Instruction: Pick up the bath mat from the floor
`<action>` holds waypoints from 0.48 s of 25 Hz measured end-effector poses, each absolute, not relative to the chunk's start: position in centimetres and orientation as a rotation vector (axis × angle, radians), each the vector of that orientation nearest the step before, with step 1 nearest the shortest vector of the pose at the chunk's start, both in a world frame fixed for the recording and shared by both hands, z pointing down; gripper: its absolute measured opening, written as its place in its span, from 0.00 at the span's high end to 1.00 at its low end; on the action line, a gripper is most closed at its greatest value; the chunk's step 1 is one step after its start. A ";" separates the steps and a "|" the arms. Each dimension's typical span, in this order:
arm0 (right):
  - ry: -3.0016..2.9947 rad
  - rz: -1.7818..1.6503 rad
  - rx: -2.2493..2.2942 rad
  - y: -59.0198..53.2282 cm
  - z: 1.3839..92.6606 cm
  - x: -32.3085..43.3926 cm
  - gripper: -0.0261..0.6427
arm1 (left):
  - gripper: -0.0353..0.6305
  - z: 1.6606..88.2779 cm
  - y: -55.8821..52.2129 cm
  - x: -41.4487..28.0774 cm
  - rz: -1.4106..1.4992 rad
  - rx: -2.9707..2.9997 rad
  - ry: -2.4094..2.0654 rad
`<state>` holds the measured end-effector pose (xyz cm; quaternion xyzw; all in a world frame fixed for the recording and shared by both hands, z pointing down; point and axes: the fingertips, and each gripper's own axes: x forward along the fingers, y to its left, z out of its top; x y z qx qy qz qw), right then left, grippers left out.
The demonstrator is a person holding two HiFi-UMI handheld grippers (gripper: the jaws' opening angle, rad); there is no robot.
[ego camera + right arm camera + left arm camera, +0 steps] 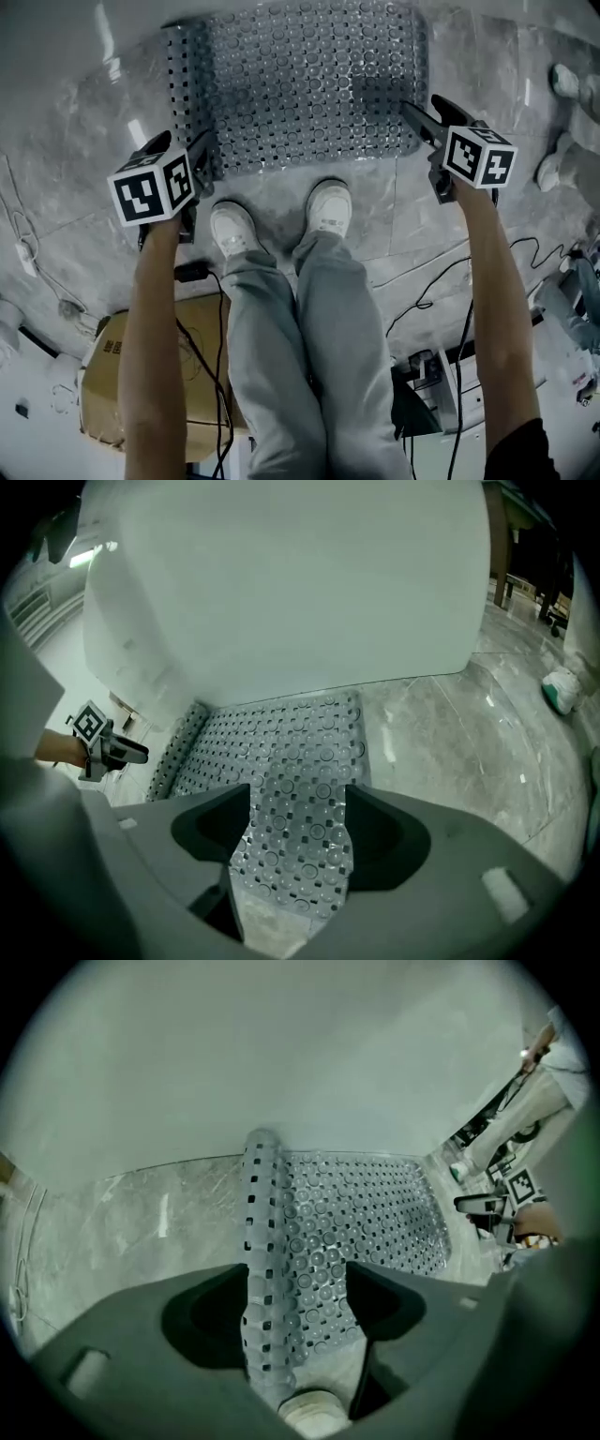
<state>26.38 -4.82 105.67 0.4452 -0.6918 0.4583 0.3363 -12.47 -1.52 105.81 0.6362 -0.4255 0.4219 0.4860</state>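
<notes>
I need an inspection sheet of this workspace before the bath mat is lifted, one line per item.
Surface: grey marble floor, glossy.
Job's things: clear studded bath mat lies flat, its left edge curled up.
Clutter: cardboard box behind the wearer's white shoes.
Grippers: left gripper open, curled edge between its fingers; right gripper open, near right corner between its fingers.
Cables: black cables loose on the floor at right; a white one at left.
Surroundings: white wall beyond the mat; a second person's shoes at right.

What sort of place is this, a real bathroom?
Probably a staged test space, not a lived-in bathroom: a bath mat lies on a marble-look floor, but loose cables and a cardboard box sit close by.
</notes>
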 end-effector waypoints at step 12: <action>-1.672 1.153 1.123 -5.6 111.8 30.2 0.46 | 0.39 111.1 -2.2 -14.1 0.993 1.476 -1.091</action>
